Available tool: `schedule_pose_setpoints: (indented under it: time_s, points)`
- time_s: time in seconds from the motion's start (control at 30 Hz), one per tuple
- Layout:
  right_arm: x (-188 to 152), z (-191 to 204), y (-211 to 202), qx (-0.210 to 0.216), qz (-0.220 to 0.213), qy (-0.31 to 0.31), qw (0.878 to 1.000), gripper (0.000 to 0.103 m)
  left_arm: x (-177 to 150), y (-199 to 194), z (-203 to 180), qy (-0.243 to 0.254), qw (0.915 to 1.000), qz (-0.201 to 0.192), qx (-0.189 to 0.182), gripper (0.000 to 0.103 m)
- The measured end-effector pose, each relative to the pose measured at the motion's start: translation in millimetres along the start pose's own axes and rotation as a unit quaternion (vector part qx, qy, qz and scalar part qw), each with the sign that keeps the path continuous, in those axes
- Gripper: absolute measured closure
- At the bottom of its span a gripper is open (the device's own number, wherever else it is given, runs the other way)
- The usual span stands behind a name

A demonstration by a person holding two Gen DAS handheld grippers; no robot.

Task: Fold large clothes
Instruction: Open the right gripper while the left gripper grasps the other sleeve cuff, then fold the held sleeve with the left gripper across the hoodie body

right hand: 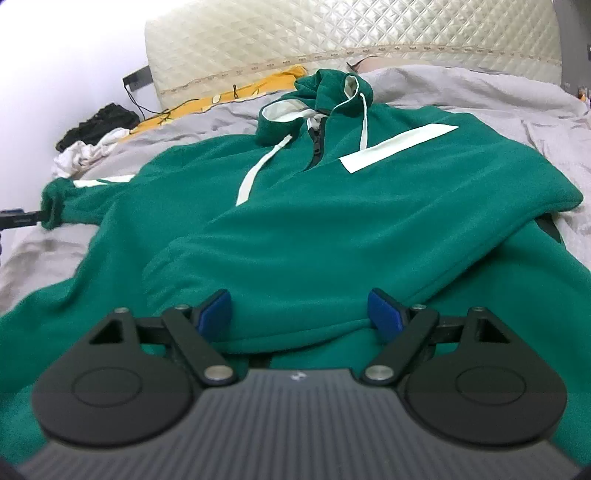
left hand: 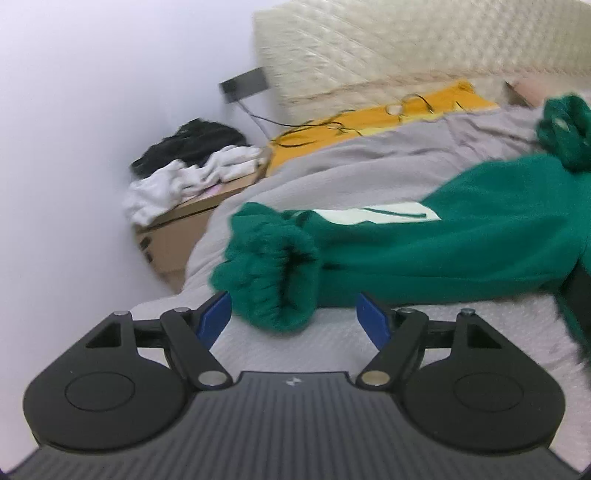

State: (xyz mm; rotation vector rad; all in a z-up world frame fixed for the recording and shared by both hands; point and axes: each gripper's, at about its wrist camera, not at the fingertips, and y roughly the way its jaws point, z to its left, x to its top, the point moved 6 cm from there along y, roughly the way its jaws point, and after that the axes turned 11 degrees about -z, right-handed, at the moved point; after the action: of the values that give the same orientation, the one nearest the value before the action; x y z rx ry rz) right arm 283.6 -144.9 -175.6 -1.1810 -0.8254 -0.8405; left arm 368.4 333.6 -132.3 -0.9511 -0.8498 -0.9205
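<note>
A green hoodie (right hand: 295, 221) with white stripes and white drawstrings lies face up on the bed, hood toward the headboard. Its left sleeve stretches out sideways; the ribbed cuff (left hand: 273, 269) sits just in front of my left gripper (left hand: 291, 314), which is open with the cuff between its blue pads, not clamped. My right gripper (right hand: 299, 310) is open over the hoodie's lower hem, with a fold of green fabric lying between its blue pads. The left gripper's tip shows at the far left of the right wrist view (right hand: 18, 219), beside the cuff.
The bed has a grey sheet (right hand: 480, 99) and a quilted cream headboard (right hand: 332, 33). A yellow cloth with a black cable (left hand: 369, 122) lies near the headboard. A cardboard box (left hand: 177, 236) with black and white clothes stands beside the bed by the white wall.
</note>
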Motion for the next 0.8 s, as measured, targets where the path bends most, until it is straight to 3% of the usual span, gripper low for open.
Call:
schedule_pose_setpoints:
  time_s: [0.13,0.23,0.33,0.37,0.43,0.53,0.67,0.8]
  points:
    - [-2.6,4.5,5.5,-0.012,0.002,-0.024,1.000,0.020,-9.1,33.4,-13.6,0.052,0.9981,0.005,0.032,0.024]
    - [-4.9,6.4,6.8,-0.014,0.001,-0.040,0.999,0.020,-17.1,54.3,-8.1,0.082,0.9922,0.007,0.094,0.024]
    - [-5.4,6.1,6.8,-0.017,0.002,-0.042,0.999,0.020,-18.9,62.3,10.6,0.038,0.9916,0.004,0.124,0.026]
    - [-5.1,6.2,7.1,-0.019,0.002,-0.042,0.999,0.020,-17.7,60.8,17.9,0.019,0.9922,-0.004,0.123,0.028]
    - [-4.5,7.2,7.2,-0.021,0.003,-0.047,0.999,0.020,-13.5,57.7,28.2,-0.017,0.9941,-0.017,0.106,0.055]
    - [-3.5,6.4,5.2,-0.022,0.006,-0.043,0.999,0.020,-4.2,55.0,46.4,-0.066,0.9947,-0.012,0.077,0.076]
    - [2.0,10.2,-3.7,-0.014,0.006,-0.037,0.999,0.020,28.8,35.8,73.6,-0.115,0.9910,-0.029,0.064,0.082]
    - [8.7,21.8,-21.1,0.001,-0.004,-0.047,0.999,0.020,87.2,1.6,92.4,-0.109,0.9903,-0.059,0.063,0.085]
